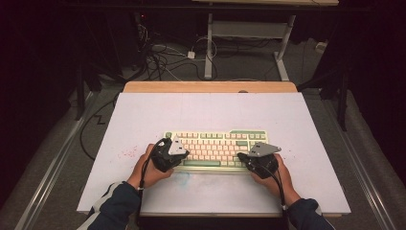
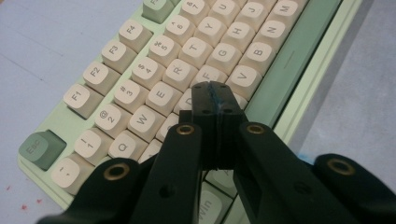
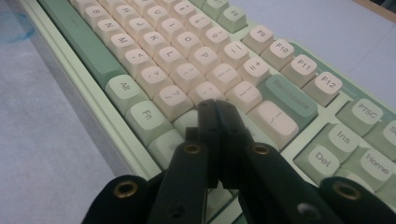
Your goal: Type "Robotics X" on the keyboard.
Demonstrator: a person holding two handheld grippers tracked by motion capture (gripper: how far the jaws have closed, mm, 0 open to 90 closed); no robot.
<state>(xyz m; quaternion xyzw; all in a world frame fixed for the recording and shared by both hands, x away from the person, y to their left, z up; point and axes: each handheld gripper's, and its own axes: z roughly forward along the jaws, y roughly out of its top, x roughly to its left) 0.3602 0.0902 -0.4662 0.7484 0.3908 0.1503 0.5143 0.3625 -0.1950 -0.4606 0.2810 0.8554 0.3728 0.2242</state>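
A pale green keyboard (image 1: 216,147) with cream and green keys lies in the middle of the white table top. My left gripper (image 1: 178,154) is shut, its tips held together over the keys near the left end, close to the D and C keys (image 2: 214,88). My right gripper (image 1: 243,157) is also shut with nothing in it, its tips over the keys near the right shift area (image 3: 215,106). The long green space bar (image 2: 285,65) runs beside the left gripper's tips. Whether either tip presses a key I cannot tell.
The white table top (image 1: 143,120) extends well beyond the keyboard on all sides, with a wooden edge (image 1: 210,86) at the back. Small red specks (image 1: 127,154) mark the surface at the left. Behind the table, cables (image 1: 163,57) lie on the floor by a desk frame (image 1: 208,48).
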